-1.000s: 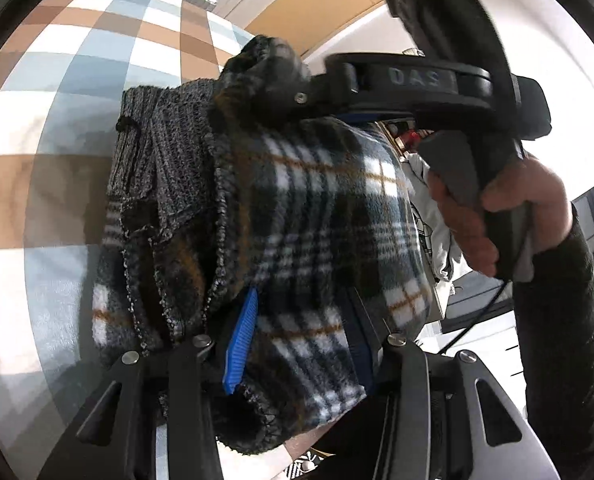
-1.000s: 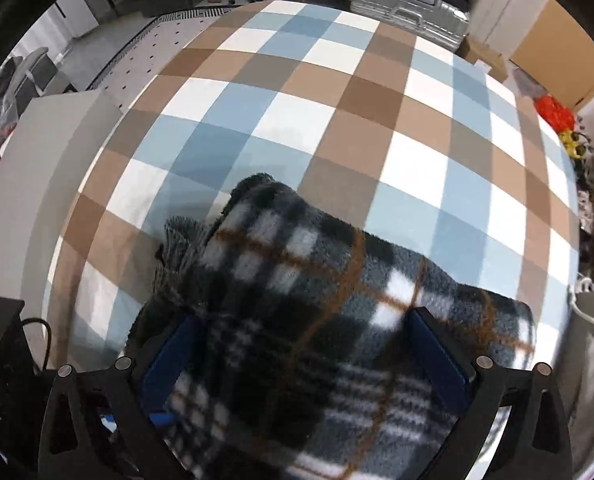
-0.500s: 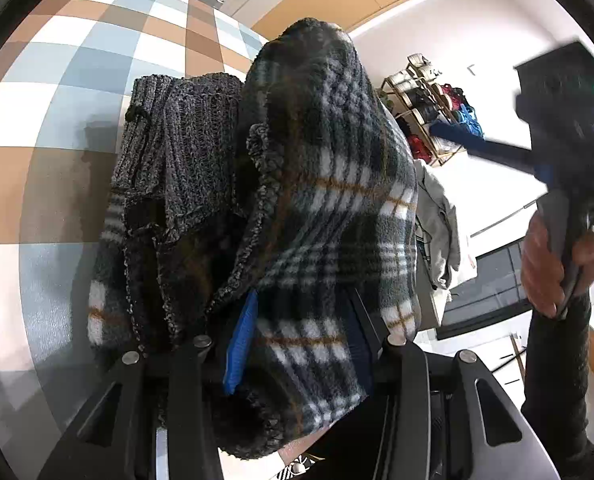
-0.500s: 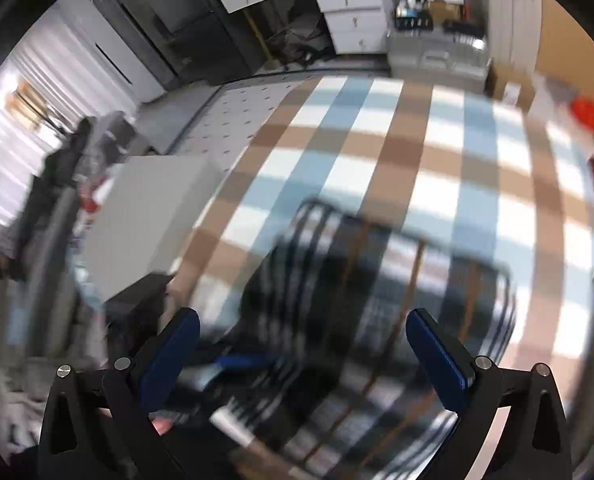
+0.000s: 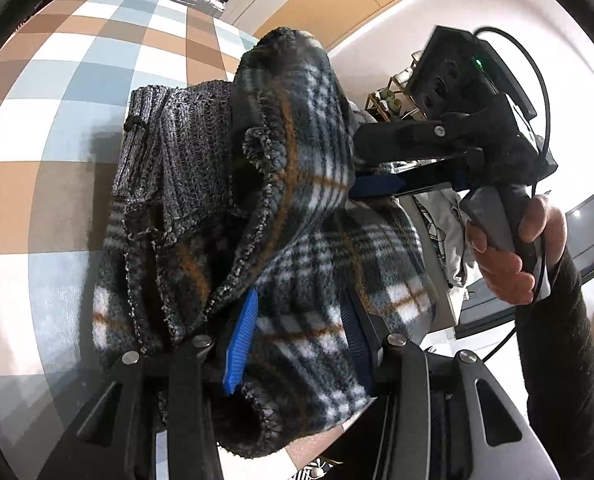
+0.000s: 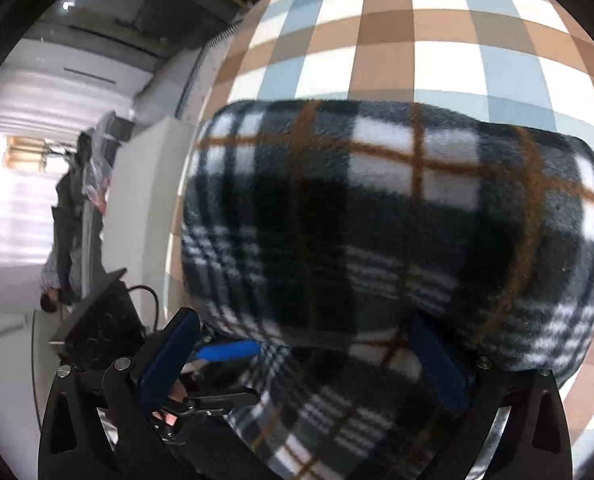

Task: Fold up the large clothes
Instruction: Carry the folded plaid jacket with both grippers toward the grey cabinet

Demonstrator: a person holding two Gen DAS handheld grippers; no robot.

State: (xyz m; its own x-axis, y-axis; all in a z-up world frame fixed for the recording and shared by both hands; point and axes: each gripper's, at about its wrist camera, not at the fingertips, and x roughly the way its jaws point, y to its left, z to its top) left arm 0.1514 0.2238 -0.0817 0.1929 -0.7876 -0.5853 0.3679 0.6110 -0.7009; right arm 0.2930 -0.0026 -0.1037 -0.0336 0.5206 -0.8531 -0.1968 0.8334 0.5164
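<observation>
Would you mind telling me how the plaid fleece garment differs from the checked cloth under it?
The plaid fleece garment is dark grey-black with white bars and thin orange lines; the checked cloth is pale, in large blue, brown and white squares. The garment is bunched in thick folds, gripped by the left gripper; the cloth lies spread flat. The garment looks fuzzy, the cloth smooth. Both are checked patterns.

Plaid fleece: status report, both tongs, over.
Left tongs shut on plaid fleece, bundle lifted over checkered cloth. Right tongs open, straddling the folded fleece. Knit grey lining exposed. Nothing in the way.
</observation>
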